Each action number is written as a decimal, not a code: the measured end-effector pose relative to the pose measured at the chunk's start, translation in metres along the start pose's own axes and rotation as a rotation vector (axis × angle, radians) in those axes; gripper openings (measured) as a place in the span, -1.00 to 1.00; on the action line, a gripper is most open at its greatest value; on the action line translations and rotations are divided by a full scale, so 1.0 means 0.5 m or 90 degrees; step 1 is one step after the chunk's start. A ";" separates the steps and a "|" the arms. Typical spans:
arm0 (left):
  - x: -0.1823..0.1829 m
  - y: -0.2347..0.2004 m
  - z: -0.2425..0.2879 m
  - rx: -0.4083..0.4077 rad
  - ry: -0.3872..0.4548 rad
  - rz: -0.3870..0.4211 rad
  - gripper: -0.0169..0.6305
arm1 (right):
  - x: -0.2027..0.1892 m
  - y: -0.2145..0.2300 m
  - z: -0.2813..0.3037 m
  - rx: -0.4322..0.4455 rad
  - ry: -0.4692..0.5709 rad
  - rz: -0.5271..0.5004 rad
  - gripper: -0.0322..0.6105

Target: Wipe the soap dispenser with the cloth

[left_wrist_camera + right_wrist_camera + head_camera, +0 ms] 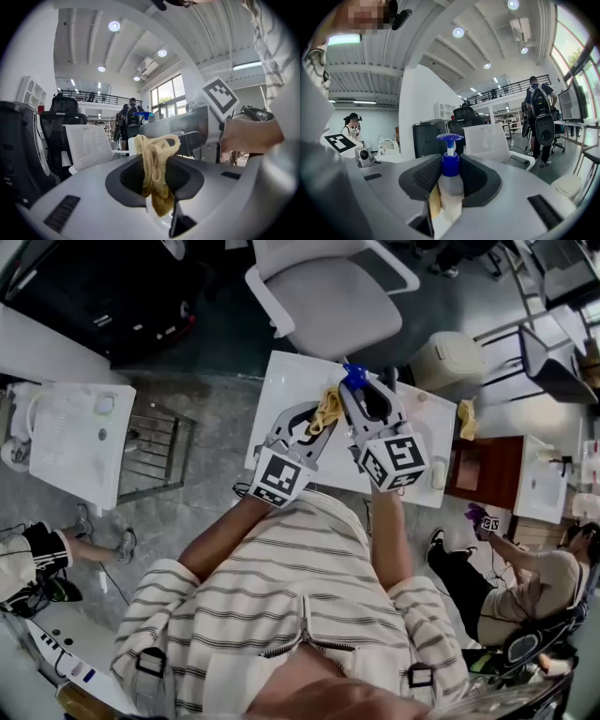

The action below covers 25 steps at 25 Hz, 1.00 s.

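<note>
My right gripper [361, 395] is shut on a soap dispenser [353, 378] with a blue pump top and holds it upright over the white table [281, 381]. In the right gripper view the bottle [450, 180] stands between the jaws, blue pump uppermost. My left gripper [314, 423] is shut on a bunched yellow cloth [327, 409], just left of the dispenser. In the left gripper view the cloth [157, 173] hangs from between the jaws, and the right gripper's body [197, 124] lies close behind it. Whether cloth and bottle touch is not clear.
A white office chair [337, 296] stands beyond the table, with a pale bin [448, 357] to its right. A second yellow rag [467, 418] lies at the table's right end beside a brown cabinet [483, 470]. A white unit [75, 442] and wire rack [155, 451] stand left.
</note>
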<state>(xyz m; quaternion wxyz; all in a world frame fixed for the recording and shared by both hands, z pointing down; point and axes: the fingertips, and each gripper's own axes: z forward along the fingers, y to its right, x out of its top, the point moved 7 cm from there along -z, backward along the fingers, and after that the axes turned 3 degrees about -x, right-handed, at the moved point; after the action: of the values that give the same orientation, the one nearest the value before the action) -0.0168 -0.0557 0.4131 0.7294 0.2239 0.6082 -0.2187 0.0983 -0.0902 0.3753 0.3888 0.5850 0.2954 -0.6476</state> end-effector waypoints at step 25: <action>-0.033 0.045 0.026 -0.074 -0.017 -0.012 -0.66 | 0.007 0.002 -0.018 0.008 0.015 0.021 -0.51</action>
<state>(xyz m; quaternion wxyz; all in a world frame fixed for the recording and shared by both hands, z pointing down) 0.0040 -0.0446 0.4330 0.7471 0.1728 0.6122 -0.1926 0.1038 -0.0836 0.3704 0.3925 0.5998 0.2862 -0.6358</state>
